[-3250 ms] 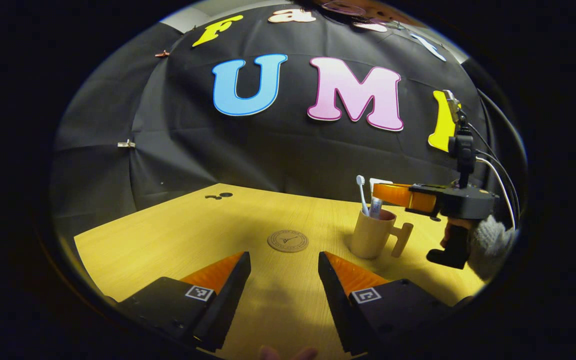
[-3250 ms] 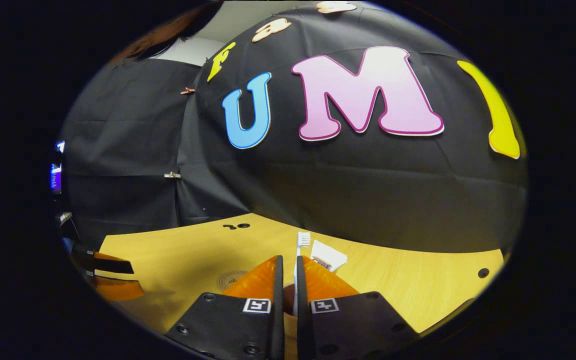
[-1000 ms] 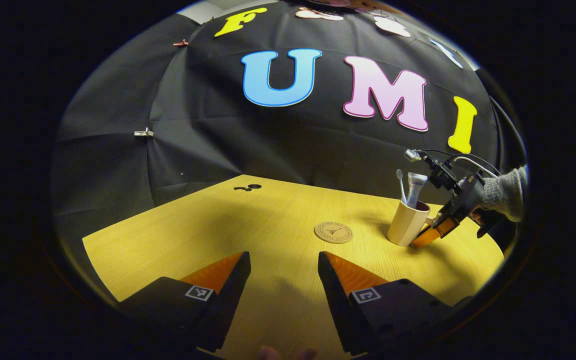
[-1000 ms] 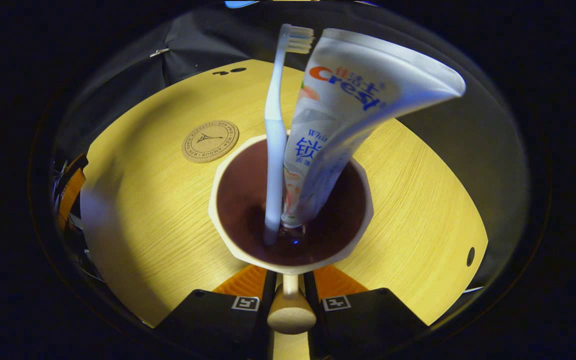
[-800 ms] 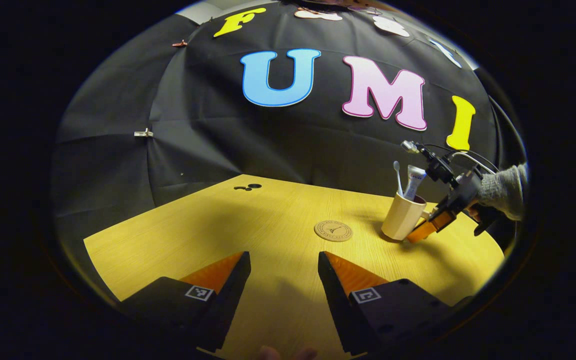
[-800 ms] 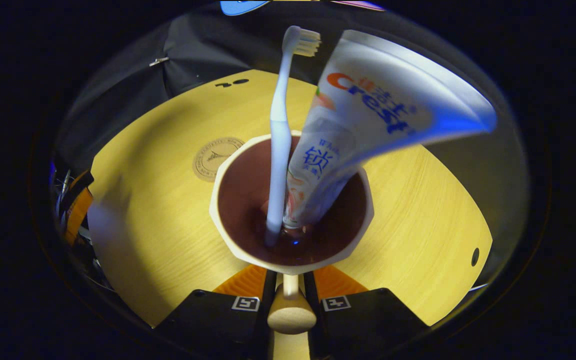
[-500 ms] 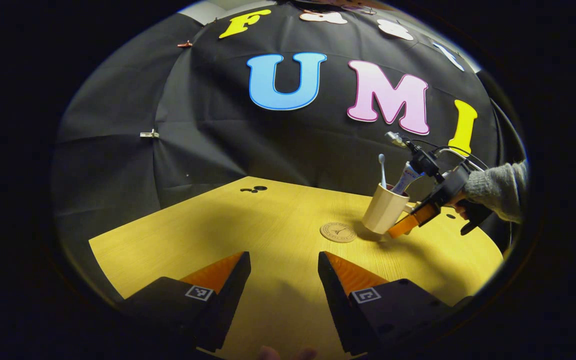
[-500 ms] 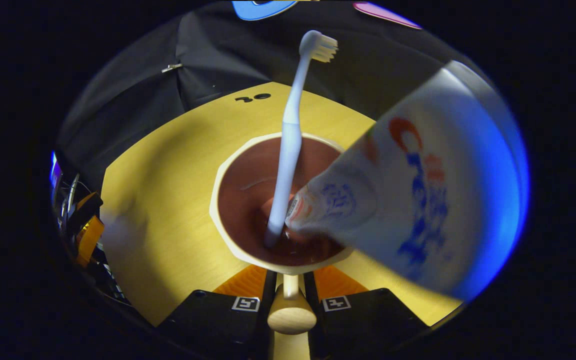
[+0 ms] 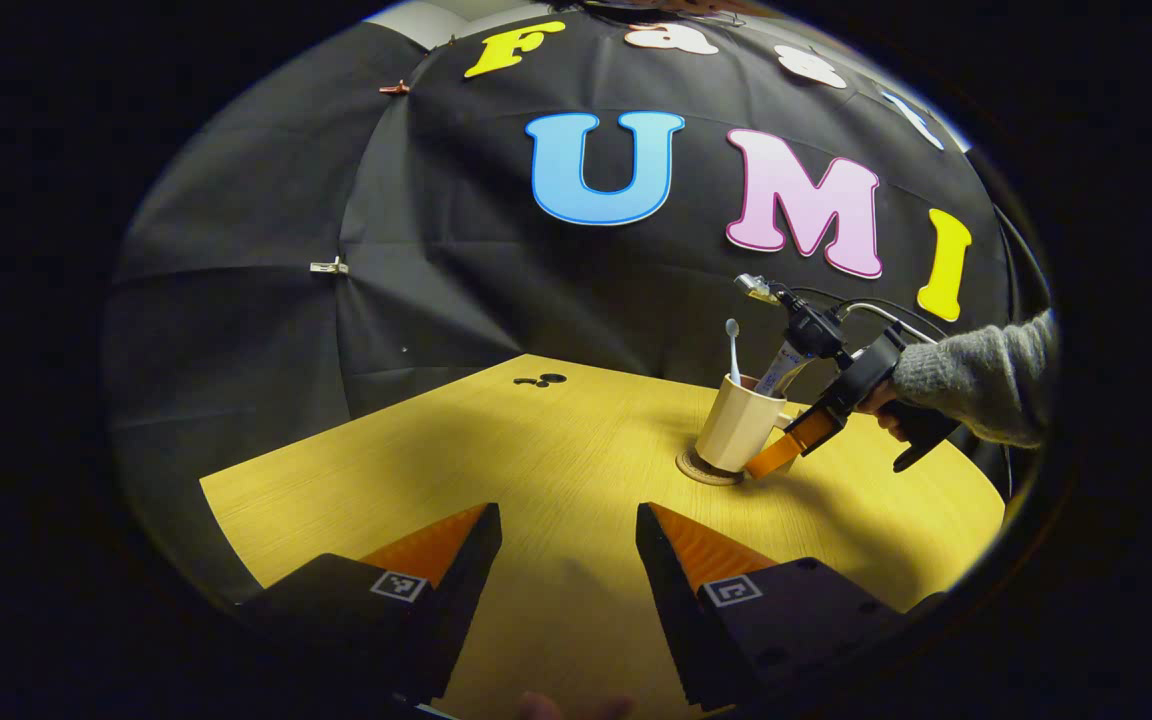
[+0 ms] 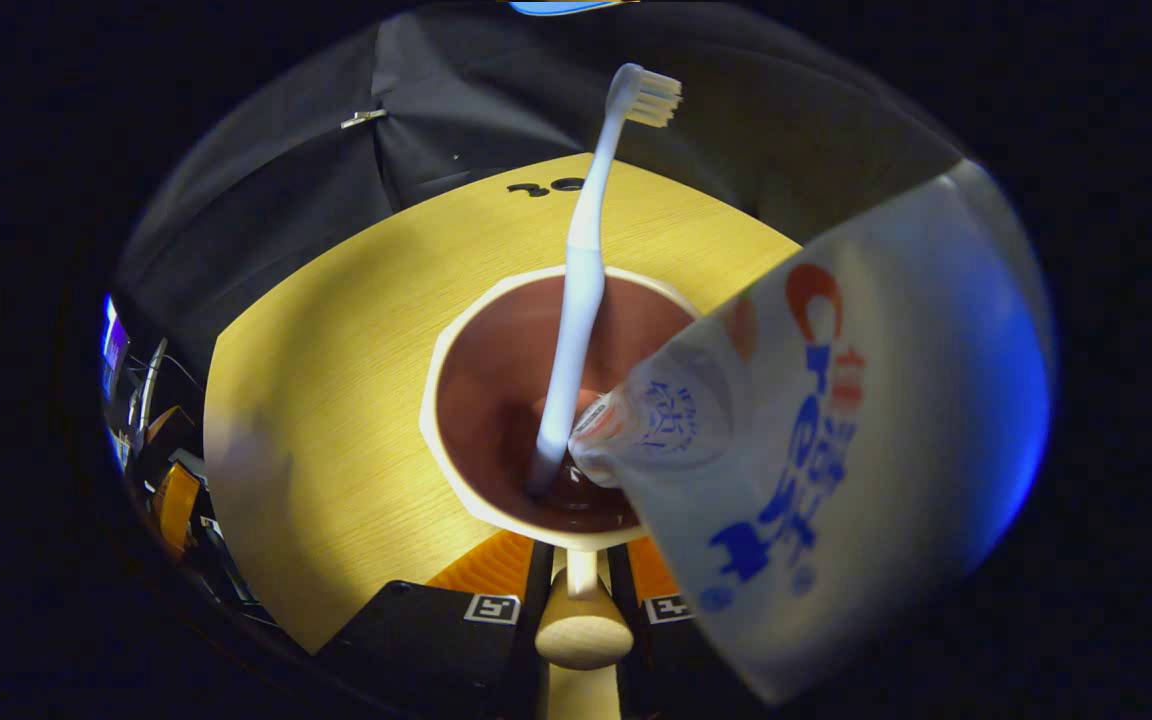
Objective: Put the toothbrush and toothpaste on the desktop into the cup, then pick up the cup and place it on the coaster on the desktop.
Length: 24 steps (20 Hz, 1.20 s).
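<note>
In the left gripper view the left gripper (image 9: 568,540) hangs with fingers apart over the desktop (image 9: 556,450); farther off the cup (image 9: 736,436) sits on the coaster (image 9: 698,472), tilted, the right gripper (image 9: 774,456) at its handle. In the right gripper view the right gripper (image 10: 582,572) is clamped on the cup's handle (image 10: 582,622); the toothbrush (image 10: 586,260) and toothpaste (image 10: 816,440) stand in the cup (image 10: 456,400).

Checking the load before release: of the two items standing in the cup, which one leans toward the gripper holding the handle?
The toothpaste tube: it tips back over the rim toward the right gripper, while the toothbrush leans away inside the cup.
</note>
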Available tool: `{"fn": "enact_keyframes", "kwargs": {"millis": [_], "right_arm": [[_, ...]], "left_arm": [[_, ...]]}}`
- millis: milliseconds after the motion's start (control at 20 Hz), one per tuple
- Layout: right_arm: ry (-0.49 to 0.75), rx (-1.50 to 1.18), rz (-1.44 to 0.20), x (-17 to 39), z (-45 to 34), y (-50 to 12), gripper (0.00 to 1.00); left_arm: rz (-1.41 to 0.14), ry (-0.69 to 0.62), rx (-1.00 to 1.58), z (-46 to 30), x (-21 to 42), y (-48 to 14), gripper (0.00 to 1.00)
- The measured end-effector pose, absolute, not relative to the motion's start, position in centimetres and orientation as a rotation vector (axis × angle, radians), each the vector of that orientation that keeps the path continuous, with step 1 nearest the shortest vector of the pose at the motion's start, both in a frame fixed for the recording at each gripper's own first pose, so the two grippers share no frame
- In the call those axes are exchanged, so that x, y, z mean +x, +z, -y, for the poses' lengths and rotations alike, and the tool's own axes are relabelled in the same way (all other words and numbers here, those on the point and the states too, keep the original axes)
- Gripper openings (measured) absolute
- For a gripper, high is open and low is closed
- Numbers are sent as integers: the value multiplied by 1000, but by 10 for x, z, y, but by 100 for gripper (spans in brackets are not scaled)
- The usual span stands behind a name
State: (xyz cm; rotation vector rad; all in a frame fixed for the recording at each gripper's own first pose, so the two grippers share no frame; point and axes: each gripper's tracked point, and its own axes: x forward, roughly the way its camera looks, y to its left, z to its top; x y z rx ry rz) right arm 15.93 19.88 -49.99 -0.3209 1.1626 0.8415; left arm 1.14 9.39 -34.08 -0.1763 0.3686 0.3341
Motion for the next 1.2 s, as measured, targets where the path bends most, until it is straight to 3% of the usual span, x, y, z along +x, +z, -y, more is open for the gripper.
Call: {"fn": "enact_keyframes", "kwargs": {"millis": [100,150,650,700,750,1150,1200], "right_arm": [[840,-327,-1179,158,-204,-504,25],[837,-328,-1182,158,-205,-505,30],[828,-405,-1183,163,-203,-503,30],[827,-404,-1182,161,-202,-502,27],[827,-401,-1176,162,-202,-499,32],[781,-356,-1125,167,-183,-467,43],[772,-342,-1111,167,-182,-460,48]], "left_arm": [[-363,339,-181,-96,10,-339,85],[-364,341,-183,-97,9,-340,85],[-362,352,-201,-106,9,-343,85],[-365,354,-202,-107,8,-343,85],[-369,355,-203,-107,7,-345,85],[-384,357,-186,-111,8,-334,85],[-389,348,-177,-110,10,-330,85]]}}
